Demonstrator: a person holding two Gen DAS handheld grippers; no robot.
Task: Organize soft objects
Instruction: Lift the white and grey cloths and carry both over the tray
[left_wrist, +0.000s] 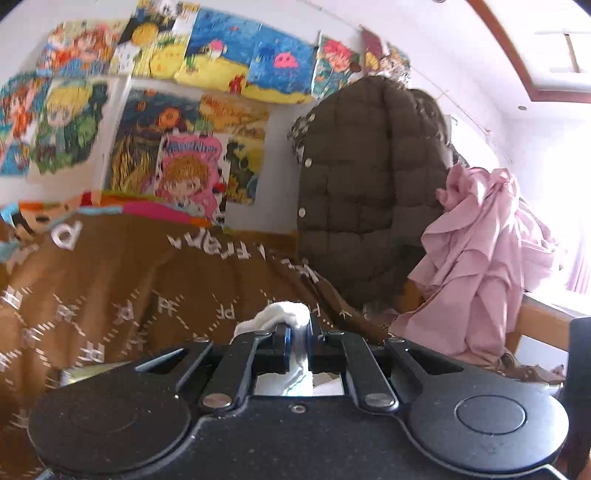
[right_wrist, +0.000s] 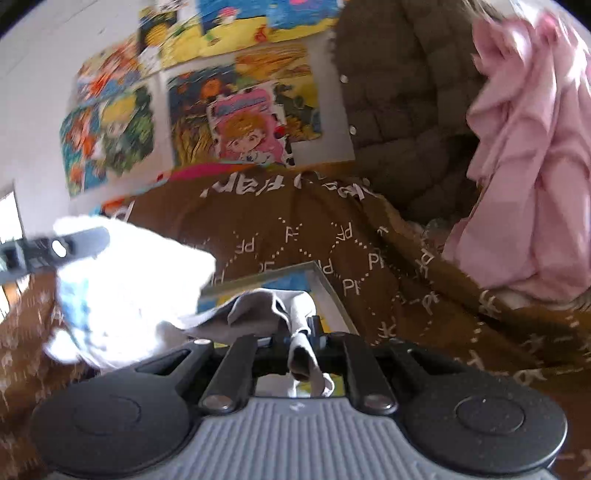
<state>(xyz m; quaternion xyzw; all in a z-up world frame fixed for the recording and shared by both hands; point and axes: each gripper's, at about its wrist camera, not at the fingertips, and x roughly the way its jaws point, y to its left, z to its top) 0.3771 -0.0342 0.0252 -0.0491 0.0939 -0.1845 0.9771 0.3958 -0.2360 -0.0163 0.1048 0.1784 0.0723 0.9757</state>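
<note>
Left wrist view: left tongs (left_wrist: 299, 325) clamped on white cloth (left_wrist: 282, 314) above the brown blanket (left_wrist: 147, 280).
Right tongs (right_wrist: 299, 328) pinch the same cloth's grey-shaded end (right_wrist: 266, 306); blanket lettering repeats "PF".

Bed (left_wrist: 273, 240), seemingly under brown blanket (left_wrist: 147, 288)

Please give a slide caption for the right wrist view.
Right claw shut on white cloth above brown blanket.
</note>
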